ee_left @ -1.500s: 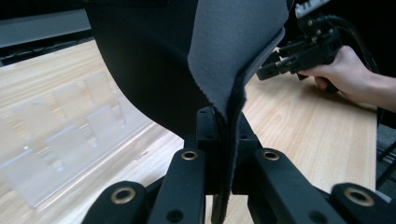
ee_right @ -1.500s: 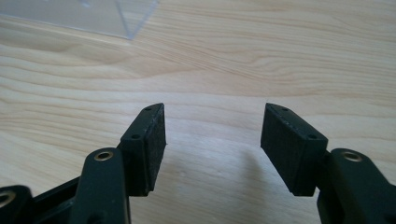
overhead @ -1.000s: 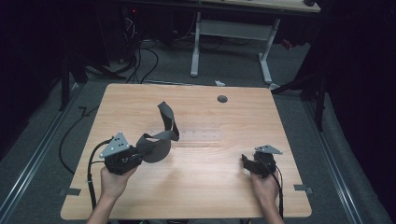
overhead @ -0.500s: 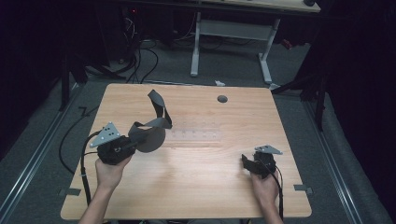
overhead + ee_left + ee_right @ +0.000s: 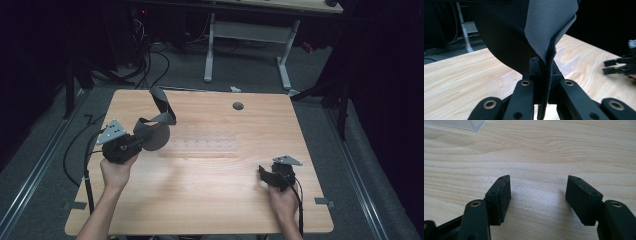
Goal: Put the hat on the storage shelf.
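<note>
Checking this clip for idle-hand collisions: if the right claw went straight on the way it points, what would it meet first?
Probably the bare wooden table. The right claw is open, angled down at it, with nothing between its jaws. A clear plastic piece lies farther ahead, off to one side; depth is uncertain.

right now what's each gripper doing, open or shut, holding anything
left gripper: shut on the grey fabric piece.
right gripper: open, empty, low over the table.
</note>
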Available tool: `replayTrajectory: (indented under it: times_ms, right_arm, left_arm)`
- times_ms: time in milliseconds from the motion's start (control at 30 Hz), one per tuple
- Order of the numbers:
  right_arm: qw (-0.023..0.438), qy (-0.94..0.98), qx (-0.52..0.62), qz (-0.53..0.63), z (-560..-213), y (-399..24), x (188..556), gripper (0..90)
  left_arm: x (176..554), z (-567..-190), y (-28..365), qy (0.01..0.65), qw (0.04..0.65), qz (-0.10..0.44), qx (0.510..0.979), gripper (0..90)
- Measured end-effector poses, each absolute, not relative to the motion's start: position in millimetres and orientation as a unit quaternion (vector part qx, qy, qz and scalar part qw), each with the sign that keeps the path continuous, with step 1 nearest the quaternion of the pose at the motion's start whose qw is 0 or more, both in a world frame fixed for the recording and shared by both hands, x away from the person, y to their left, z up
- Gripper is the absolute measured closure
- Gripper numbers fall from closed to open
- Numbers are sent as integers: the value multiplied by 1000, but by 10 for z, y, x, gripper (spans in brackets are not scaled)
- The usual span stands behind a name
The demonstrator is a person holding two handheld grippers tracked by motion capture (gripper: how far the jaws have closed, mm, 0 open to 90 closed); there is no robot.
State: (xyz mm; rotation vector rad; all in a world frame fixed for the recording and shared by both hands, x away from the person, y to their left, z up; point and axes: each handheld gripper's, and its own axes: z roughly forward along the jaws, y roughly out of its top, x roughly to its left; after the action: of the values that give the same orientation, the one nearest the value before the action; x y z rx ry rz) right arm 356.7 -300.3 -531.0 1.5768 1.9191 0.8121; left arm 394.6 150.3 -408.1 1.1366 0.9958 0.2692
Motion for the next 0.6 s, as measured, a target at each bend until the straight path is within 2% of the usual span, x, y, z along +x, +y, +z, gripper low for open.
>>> replayTrajectory:
  times_ms: [600]
  right_arm:
    - [261, 709, 583, 300, -5310, -3004, 3567, 370]
  left_arm:
    - [4238, -4203, 1475, 458, 702, 151, 523, 865]
